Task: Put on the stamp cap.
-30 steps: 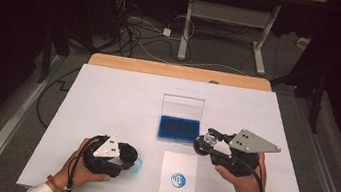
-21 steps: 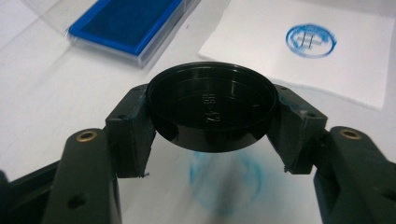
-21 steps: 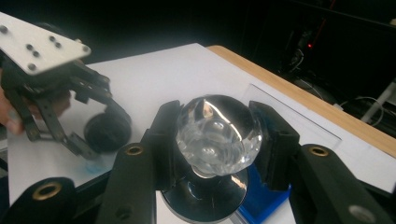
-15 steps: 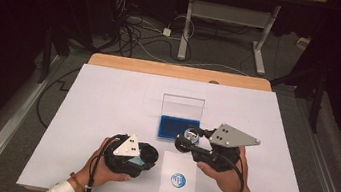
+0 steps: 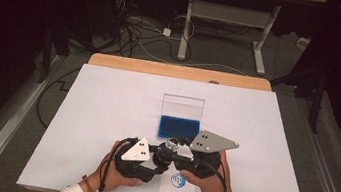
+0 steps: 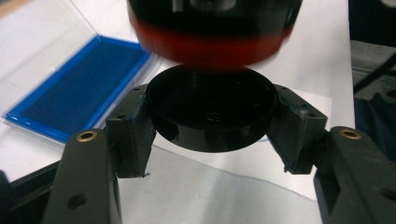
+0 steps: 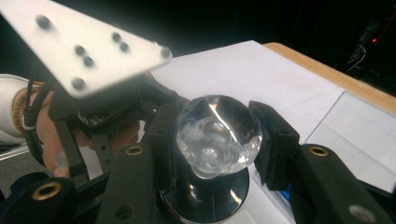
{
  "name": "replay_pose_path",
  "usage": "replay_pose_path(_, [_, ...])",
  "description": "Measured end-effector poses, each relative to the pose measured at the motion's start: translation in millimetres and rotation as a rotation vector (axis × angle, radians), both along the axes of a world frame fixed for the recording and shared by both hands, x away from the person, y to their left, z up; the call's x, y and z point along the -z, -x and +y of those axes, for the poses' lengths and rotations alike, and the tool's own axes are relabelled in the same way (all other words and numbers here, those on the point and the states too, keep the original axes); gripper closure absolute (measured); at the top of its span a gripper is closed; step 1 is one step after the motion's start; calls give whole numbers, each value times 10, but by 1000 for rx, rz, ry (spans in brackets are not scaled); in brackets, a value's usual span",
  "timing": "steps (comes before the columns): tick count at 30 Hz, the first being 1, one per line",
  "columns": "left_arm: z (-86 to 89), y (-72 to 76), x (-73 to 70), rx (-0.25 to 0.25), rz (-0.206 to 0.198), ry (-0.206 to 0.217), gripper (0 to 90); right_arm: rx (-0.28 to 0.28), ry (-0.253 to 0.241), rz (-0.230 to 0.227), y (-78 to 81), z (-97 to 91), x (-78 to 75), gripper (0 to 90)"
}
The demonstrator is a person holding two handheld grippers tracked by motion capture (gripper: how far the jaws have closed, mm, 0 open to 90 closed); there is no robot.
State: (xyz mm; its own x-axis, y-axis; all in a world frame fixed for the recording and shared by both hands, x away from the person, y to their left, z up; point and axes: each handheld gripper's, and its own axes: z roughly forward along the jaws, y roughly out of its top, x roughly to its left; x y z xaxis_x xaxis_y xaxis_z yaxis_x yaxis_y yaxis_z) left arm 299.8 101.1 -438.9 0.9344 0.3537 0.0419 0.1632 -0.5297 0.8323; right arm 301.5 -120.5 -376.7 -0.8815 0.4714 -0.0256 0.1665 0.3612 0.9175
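— Where's the stamp?
— Low at the table's [image 5: 107, 97] near edge: right gripper [image 7: 217, 135] clamps its clear knob [image 7: 218, 128], left gripper [image 6: 212, 123] clamps its black cap [image 6: 212, 112].
— Around it?
— Blue ink pad [image 5: 179, 127] just behind, printed paper [image 5: 178, 180] underneath.

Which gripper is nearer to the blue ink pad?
Right. The right gripper sits just in front of the blue ink pad, near its front edge; the left gripper is farther toward the person.
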Motion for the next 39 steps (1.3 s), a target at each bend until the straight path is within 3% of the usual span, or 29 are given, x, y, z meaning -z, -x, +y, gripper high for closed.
replay_pose_path(8, [-12, 46, -12, -5, -31, -3, 362, -36, 6, 24, 29, 53, 45, 567])
replay_pose_path(17, [14, 54, -33, -12, -47, 5, 362, -29, 10, 26, 20, 28, 72, 567])
replay_pose_path(25, [0, 57, -16, 1, -37, 6, 362, -38, 13, 26, 21, 47, 90, 567])
replay_pose_path(39, [32, 50, -7, 1, -12, 58, 361, -39, -23, 38, 8, 42, 116, 567])
